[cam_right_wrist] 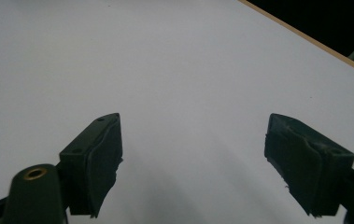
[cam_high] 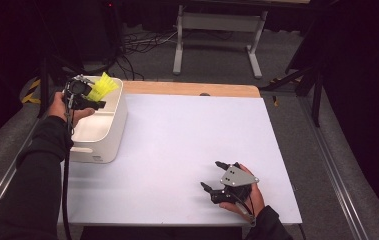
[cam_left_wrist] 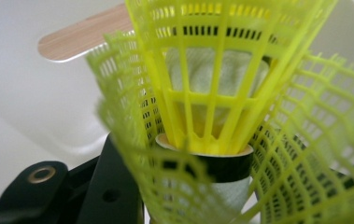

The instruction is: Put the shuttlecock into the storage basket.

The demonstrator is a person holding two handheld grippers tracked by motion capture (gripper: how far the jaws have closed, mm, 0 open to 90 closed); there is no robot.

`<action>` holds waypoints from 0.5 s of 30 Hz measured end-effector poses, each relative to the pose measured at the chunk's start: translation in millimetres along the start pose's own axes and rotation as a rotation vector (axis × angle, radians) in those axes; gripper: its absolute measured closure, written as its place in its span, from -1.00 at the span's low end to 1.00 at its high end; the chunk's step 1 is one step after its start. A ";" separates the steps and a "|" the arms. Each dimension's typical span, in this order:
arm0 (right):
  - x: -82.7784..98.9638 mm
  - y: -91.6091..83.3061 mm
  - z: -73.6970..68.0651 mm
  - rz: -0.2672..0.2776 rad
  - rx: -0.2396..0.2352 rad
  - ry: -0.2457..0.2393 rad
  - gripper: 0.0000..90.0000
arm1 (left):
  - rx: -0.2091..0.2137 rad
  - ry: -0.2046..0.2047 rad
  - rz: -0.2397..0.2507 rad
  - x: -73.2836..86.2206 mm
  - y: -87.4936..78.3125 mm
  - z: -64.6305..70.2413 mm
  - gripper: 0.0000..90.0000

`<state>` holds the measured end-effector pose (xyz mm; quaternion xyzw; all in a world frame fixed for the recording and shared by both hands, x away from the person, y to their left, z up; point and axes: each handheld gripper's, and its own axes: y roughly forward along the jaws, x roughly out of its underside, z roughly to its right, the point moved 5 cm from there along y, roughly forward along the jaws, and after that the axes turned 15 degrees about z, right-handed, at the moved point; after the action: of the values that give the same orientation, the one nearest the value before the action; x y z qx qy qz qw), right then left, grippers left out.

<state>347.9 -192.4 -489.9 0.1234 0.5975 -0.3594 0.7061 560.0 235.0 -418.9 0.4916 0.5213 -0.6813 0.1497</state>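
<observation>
A bunch of yellow plastic shuttlecocks (cam_high: 103, 86) sticks out of my left gripper (cam_high: 96, 101), which is shut on them above the white bin (cam_high: 111, 136) at the table's left side. In the left gripper view the yellow mesh skirts (cam_left_wrist: 212, 88) crowd the lens, one with a white cork and a black band, and a black jaw shows at the lower left. The bin's inner wall (cam_left_wrist: 25, 102) lies behind them. My right gripper (cam_high: 212, 174) rests low at the front right of the white table, open, with nothing between its pads (cam_right_wrist: 95, 154).
A white sheet (cam_high: 187, 140) covers the table, with a wooden strip (cam_high: 192, 88) along the far edge. Beyond it stand a grey metal frame (cam_high: 217, 30) and cables on the dark floor. Black stands flank the table on both sides.
</observation>
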 end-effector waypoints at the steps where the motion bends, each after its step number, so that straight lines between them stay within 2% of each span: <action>1: -0.7 -0.4 -0.3 0.001 -0.001 0.001 -0.55 | -0.001 -0.004 -0.007 0.4 0.6 -0.3 0.43; 6: -1.9 -2.2 -0.5 0.004 -0.003 0.012 -0.55 | -0.024 -0.015 -0.046 2.5 5.8 -3.9 0.29; 7: -2.1 -2.5 -0.6 0.006 -0.003 0.013 -0.55 | -0.016 -0.018 -0.067 3.4 7.1 -2.4 0.24; 10: -3.3 -3.6 -0.9 0.011 -0.004 0.016 -0.55 | -0.016 -0.003 -0.101 4.5 10.6 -0.7 -0.12; 13: -4.3 -4.1 -0.4 0.015 -0.003 0.022 -0.56 | -0.003 -0.002 -0.126 6.3 12.4 0.8 -0.33; 15: -4.5 -4.0 0.4 0.017 -0.002 0.026 -0.56 | -0.022 0.006 -0.124 5.9 12.5 0.6 -0.50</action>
<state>345.5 -193.8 -484.6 0.1324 0.6057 -0.3513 0.7015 565.9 231.2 -430.9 0.4588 0.5587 -0.6819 0.1111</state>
